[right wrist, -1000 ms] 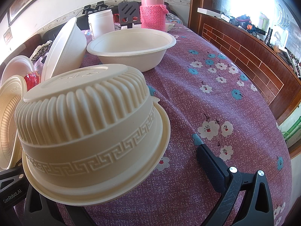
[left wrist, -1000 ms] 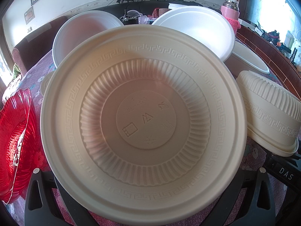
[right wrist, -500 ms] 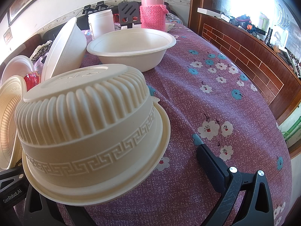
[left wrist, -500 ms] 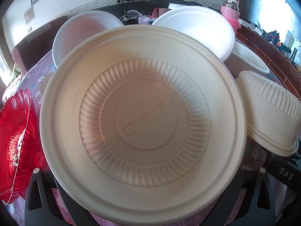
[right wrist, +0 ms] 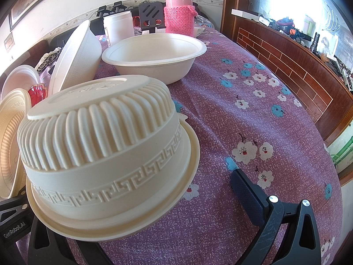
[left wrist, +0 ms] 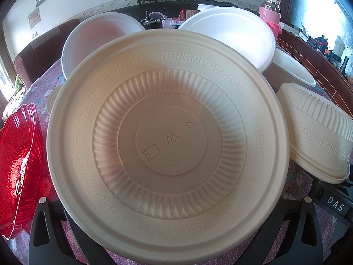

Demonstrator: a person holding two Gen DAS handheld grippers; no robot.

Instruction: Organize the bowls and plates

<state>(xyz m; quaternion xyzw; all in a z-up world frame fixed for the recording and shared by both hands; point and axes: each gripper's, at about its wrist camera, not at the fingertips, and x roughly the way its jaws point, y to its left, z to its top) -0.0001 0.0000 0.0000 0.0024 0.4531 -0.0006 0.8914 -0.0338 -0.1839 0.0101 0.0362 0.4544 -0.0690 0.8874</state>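
A large cream bowl with a key-pattern rim stands on edge and faces my left gripper, filling the left wrist view. It hides both fingertips; the finger bases sit far apart, so the gripper is open. A second cream bowl lies upside down on the floral cloth, over the left side of my right gripper. That gripper is open, and its right finger rests on the cloth, apart from the bowl. The upside-down bowl also shows at the right of the left wrist view.
Two white bowls lean on edge behind the cream bowl; a third white bowl stands upright. A red glass dish is at the left. A pink flask and a white jar stand at the back. Purple cloth runs right to a wooden ledge.
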